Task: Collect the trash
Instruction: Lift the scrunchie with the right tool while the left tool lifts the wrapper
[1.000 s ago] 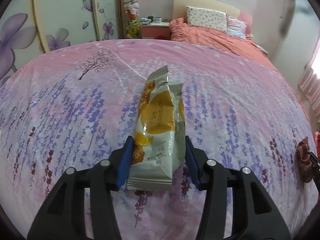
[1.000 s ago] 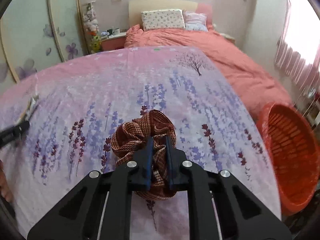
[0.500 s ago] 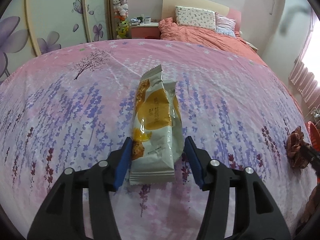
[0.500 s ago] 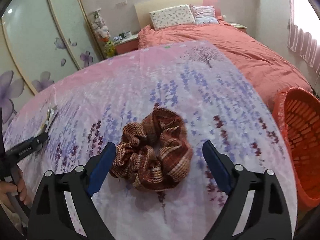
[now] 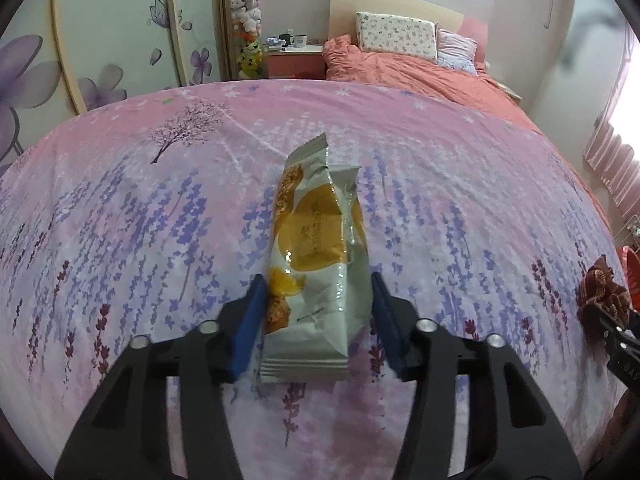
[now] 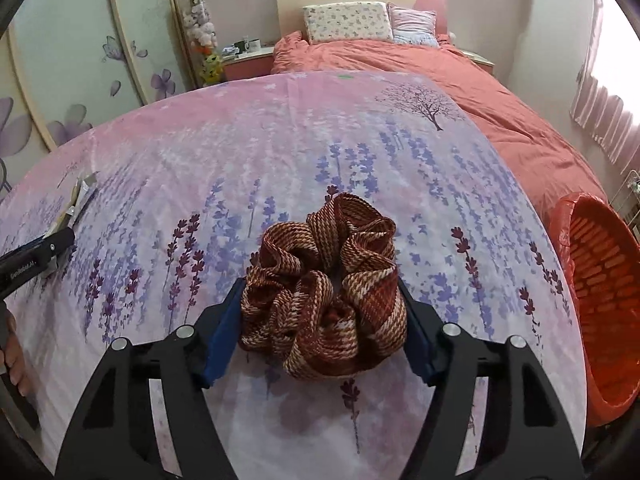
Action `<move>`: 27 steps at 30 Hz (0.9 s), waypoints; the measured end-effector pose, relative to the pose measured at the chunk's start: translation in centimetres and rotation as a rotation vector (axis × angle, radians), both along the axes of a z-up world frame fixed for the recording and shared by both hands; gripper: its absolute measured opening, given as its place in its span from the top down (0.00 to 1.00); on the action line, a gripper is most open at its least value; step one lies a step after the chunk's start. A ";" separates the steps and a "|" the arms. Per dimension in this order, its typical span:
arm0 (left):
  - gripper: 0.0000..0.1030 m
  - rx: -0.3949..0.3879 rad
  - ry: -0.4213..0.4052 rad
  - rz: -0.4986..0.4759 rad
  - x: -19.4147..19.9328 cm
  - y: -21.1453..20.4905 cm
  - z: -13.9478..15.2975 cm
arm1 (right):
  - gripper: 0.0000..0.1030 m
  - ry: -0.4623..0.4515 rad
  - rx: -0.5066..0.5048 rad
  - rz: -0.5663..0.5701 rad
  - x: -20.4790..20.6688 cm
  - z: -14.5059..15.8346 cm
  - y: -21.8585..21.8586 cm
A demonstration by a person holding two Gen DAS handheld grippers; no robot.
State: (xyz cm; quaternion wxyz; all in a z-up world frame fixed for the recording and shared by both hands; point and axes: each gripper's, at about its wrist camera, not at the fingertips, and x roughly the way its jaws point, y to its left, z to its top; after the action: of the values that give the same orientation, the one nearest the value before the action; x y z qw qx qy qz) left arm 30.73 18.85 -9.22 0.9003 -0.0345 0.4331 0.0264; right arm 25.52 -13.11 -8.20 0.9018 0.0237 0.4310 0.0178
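Snack wrapper [image 5: 316, 264] lies on floral bedsheet [image 5: 120, 216] between parted left gripper [image 5: 318, 312] fingers; right gripper [image 6: 322, 320] pads flank scrunchie [image 6: 324, 300], contact uncertain, near orange basket [image 6: 600, 300].

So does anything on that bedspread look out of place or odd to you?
Two things lie on the flowered bedspread: a snack wrapper, its far end crumpled and torn open, between the pads of the left gripper, and a brown hair scrunchie. The scrunchie hardly looks like trash. An orange basket stands beside the bed.
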 end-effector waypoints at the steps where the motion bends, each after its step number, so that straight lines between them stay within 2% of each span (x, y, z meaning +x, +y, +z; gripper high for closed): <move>1: 0.56 0.006 0.000 0.001 0.1 0.0 0.0 | 0.33 0.000 0.002 0.000 0.0 0.0 0.0; 2: 0.59 0.014 0.000 -0.001 0.2 -0.1 0.0 | 0.36 -0.001 0.002 -0.001 0.0 0.0 0.0; 3: 0.60 0.018 -0.003 -0.006 0.2 -0.2 0.1 | 0.47 -0.005 0.006 0.001 0.0 0.1 0.0; 4: 0.68 0.021 -0.008 -0.009 0.3 -0.2 0.1 | 0.53 -0.010 0.012 0.005 -0.2 0.2 0.0; 6: 0.69 0.020 -0.019 -0.017 0.4 -0.4 0.4 | 0.70 -0.007 0.041 0.023 -0.5 0.3 0.0; 8: 0.70 0.016 -0.034 -0.028 0.1 -0.6 0.8 | 0.75 0.000 0.056 0.035 -0.8 0.4 0.1; 14: 0.70 0.027 -0.076 -0.050 -1.2 -1.5 2.5 | 0.77 -0.025 0.085 0.025 -2.1 1.6 -0.8; 18: 0.70 0.024 -0.113 -0.064 -2.2 -2.6 4.6 | 0.77 -0.093 0.098 0.006 -3.5 4.1 -2.2; 27: 0.70 0.022 -0.193 -0.137 -4.9 -7.7 9.6 | 0.77 -0.226 0.109 -0.044 -6.6 8.9 -5.6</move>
State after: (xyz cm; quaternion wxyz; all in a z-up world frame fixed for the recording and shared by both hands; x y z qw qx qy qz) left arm 25.84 11.14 0.40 0.9377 0.0027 0.3457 -0.0340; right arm 18.94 -18.73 0.68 0.9422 0.0800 0.3246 0.0239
